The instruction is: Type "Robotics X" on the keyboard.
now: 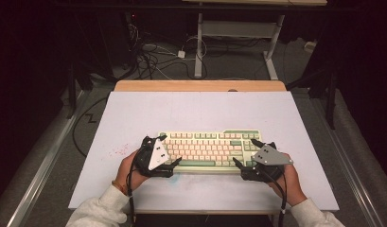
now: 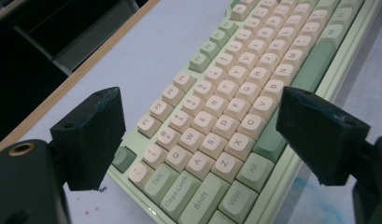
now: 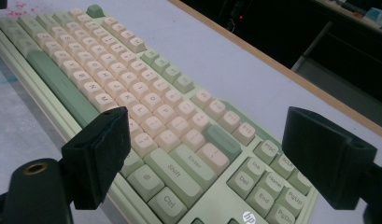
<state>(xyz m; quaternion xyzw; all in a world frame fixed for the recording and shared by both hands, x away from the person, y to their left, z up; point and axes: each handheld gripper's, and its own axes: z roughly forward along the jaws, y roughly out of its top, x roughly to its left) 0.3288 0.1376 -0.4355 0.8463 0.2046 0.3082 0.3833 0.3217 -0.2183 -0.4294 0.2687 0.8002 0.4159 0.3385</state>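
Observation:
A pale green keyboard (image 1: 210, 149) with cream keys lies flat near the front of the pale tabletop (image 1: 196, 113). My left gripper (image 1: 170, 149) hovers at its left end, and its jaws stand wide apart over the left keys (image 2: 202, 121). One jaw is by the far corner, the other by the front edge, and neither pad presses on the keyboard (image 2: 235, 93). My right gripper (image 1: 244, 151) mirrors this at the right end. It is open (image 3: 207, 126) above the Shift and Enter keys of the keyboard (image 3: 132, 84), with nothing gripped.
A wooden strip (image 1: 200, 85) borders the table's far edge. Red specks (image 1: 118, 151) mark the surface left of the keyboard. A faint blue smudge (image 2: 310, 196) lies by its front edge. Cables (image 1: 153, 56) and desk legs (image 1: 199, 47) stand on the floor beyond.

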